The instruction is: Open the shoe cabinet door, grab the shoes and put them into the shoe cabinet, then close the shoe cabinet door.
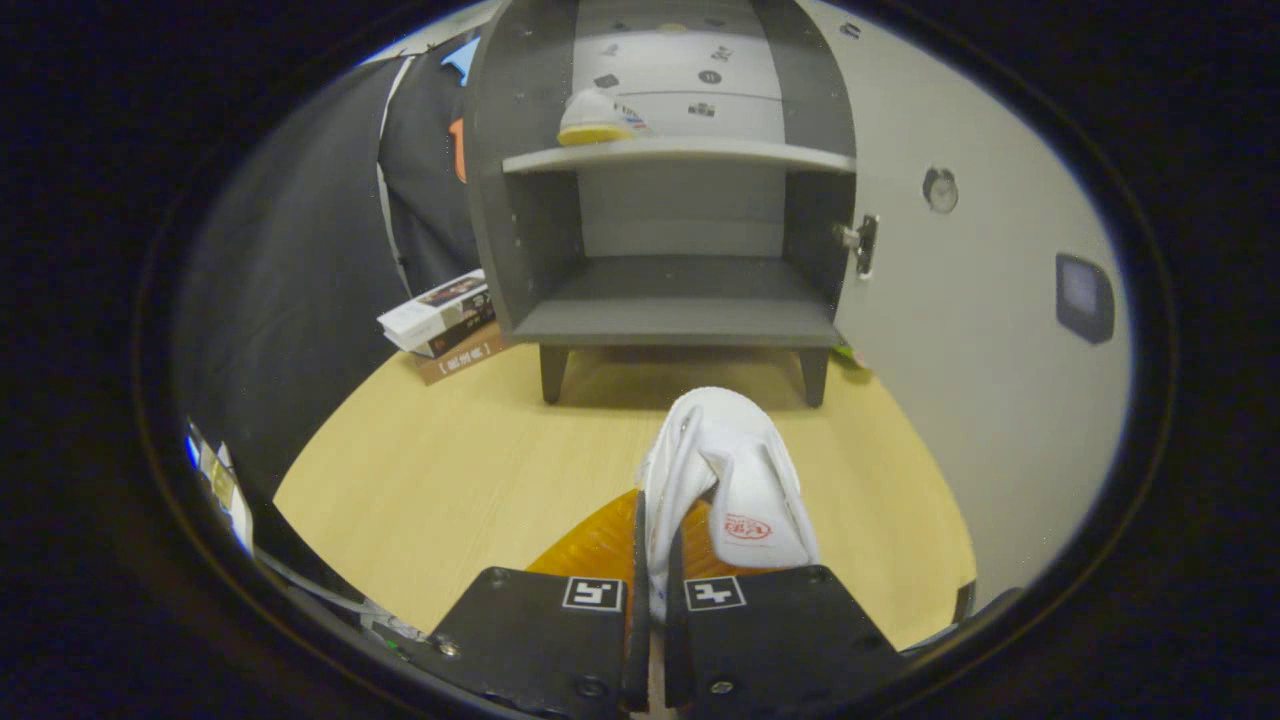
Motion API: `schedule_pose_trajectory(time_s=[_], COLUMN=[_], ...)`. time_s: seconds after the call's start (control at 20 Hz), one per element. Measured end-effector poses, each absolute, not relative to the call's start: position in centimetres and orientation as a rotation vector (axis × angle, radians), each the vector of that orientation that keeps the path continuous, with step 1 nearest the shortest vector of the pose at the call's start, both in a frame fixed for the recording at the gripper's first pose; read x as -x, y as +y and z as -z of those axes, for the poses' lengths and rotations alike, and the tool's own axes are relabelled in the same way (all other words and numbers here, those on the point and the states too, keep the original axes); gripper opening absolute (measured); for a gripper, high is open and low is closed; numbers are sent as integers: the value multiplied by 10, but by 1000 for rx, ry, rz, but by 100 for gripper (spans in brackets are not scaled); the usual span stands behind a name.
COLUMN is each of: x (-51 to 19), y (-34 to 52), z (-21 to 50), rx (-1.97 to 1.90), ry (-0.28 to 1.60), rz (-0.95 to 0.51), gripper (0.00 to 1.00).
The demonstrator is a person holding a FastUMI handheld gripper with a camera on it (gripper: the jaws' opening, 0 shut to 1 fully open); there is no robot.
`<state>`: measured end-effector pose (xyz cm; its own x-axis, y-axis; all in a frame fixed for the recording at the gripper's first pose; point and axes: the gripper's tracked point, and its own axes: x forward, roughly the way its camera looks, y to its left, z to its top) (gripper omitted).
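Observation:
The grey shoe cabinet (680, 230) stands open on short legs beyond the fingers, its pale door (970, 300) swung wide to the right. One white shoe with a yellow sole (597, 120) rests on the upper shelf. The lower compartment (680, 300) holds nothing. My gripper (650, 560) is shut on the side wall of a second white shoe (735, 475), which hangs lifted above the wooden floor, toe pointing toward the cabinet. Its orange sole (595, 545) shows to the left of the fingers.
A stack of books or boxes (445, 322) lies on the floor against the cabinet's left side. The black cloth wall (300, 280) runs along the left. A round knob (940, 188) and a dark square pad (1083, 297) sit on the open door.

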<state>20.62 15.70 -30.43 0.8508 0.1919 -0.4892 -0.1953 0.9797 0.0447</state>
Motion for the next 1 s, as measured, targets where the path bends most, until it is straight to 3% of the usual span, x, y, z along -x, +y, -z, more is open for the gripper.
schedule_pose_trajectory(time_s=[0.55, 1.0], x=[-266, -375], y=[144, 157], z=[104, 7], rx=[102, 142], ry=[240, 132], rz=[-130, -136], gripper=[9, 9])
